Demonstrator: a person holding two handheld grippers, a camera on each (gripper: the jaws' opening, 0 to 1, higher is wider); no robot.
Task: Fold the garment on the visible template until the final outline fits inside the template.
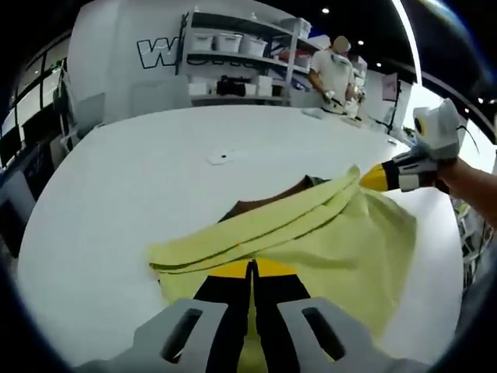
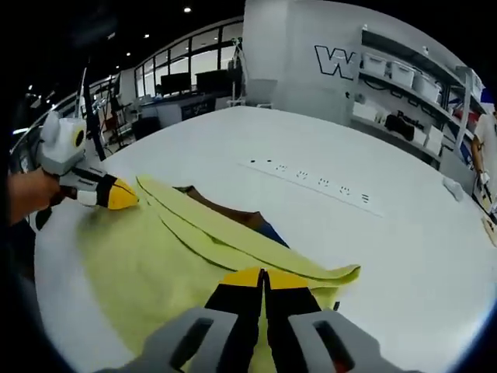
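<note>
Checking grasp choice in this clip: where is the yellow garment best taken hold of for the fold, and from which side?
Grip the yellow garment at the two ends of its doubled edge, coming in low from the near side. That edge lies raised in flat stacked layers, easy to pinch. Both tongs are already there: left tongs and right tongs are shut on it, with the brown template showing beyond.
</note>
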